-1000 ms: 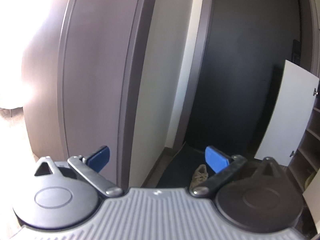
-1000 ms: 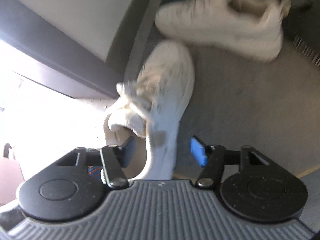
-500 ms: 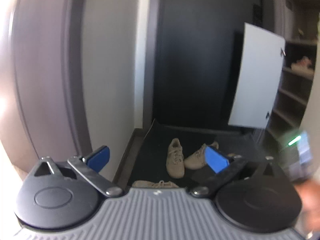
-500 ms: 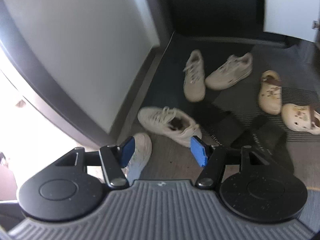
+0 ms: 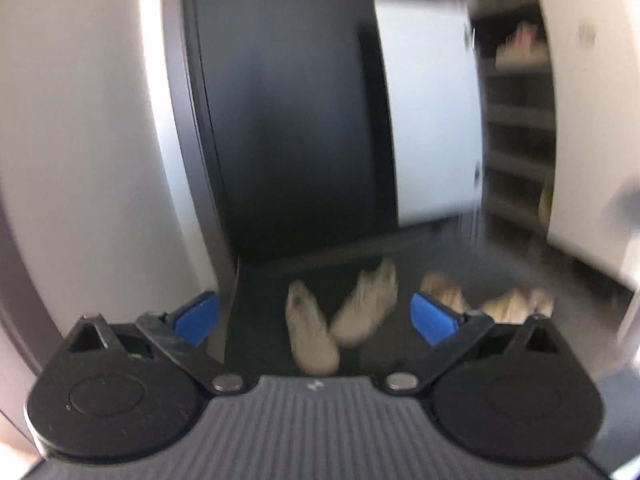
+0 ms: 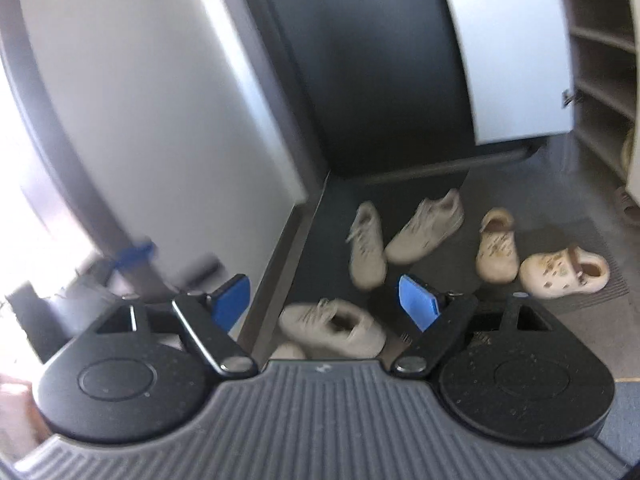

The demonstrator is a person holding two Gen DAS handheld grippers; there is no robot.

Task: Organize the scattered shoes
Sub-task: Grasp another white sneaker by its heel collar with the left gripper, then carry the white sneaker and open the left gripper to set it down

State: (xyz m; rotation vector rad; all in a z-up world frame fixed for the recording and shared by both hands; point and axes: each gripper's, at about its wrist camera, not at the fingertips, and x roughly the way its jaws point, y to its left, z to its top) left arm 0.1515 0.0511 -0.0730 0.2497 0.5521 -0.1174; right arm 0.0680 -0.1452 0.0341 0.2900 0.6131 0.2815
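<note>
The right tool point(image 6: 325, 300) hangs above the entry floor with its blue pads spread wide; its jaws have just been opening and nothing is pinched between them. Seen through the gap, a pale sneaker point(image 6: 334, 328) lies on its side on the dark mat point(image 6: 440, 280) just ahead of the pads, with the toe of another shoe point(image 6: 288, 351) peeking out at the tool's base. Farther off on the mat lie two more pale sneakers, one point(image 6: 366, 251) pointing away and one point(image 6: 426, 228) angled to the right, their near ends close together. Right of them sit two cream clogs point(image 6: 497, 245), the second point(image 6: 564, 272) turned sideways. The left tool point(image 5: 315, 318) is likewise spread and empty, well clear of the shoes; in its blurred view the same two sneakers point(image 5: 312, 330) show between its pads. An open white cabinet door point(image 6: 508, 48) and shoe shelves point(image 6: 600, 72) stand behind on the right.
</note>
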